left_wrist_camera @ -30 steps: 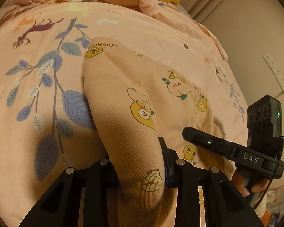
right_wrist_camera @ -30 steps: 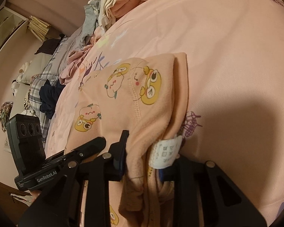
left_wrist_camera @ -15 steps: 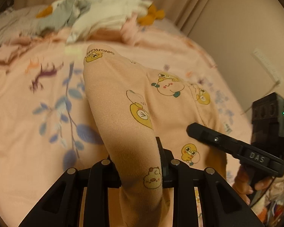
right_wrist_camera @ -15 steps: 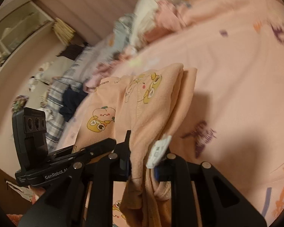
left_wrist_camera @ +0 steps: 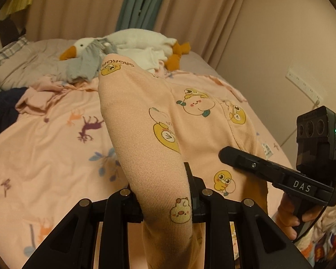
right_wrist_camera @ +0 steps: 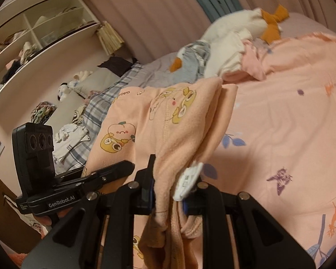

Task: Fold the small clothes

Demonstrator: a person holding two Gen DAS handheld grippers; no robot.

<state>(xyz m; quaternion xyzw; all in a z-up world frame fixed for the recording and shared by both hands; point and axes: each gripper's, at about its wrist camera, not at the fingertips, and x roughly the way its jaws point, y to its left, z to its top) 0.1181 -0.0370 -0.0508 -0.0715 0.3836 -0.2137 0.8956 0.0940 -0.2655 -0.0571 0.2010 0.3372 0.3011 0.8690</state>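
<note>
A small peach garment (left_wrist_camera: 190, 125) printed with cartoon ducks is held up off the bed between both grippers. My left gripper (left_wrist_camera: 165, 204) is shut on its ribbed left edge. My right gripper (right_wrist_camera: 168, 192) is shut on the bunched right edge, where a white care label (right_wrist_camera: 187, 182) sticks out. The garment (right_wrist_camera: 145, 134) stretches away from both grippers, its far end raised. The right gripper (left_wrist_camera: 280, 174) shows at the right of the left wrist view, and the left gripper (right_wrist_camera: 78, 192) at the left of the right wrist view.
The bed has a pink sheet (left_wrist_camera: 44, 152) printed with animals and leaves. A white plush goose (left_wrist_camera: 127, 42) and a pile of clothes (right_wrist_camera: 226, 51) lie at the far end. A plaid blanket (right_wrist_camera: 100, 109), shelves (right_wrist_camera: 33, 35) and curtains (left_wrist_camera: 100, 6) stand beyond.
Both grippers have lifted the garment off the bed and tilted upward, so the goose, curtains and shelves have come into view. Both grips have held.
</note>
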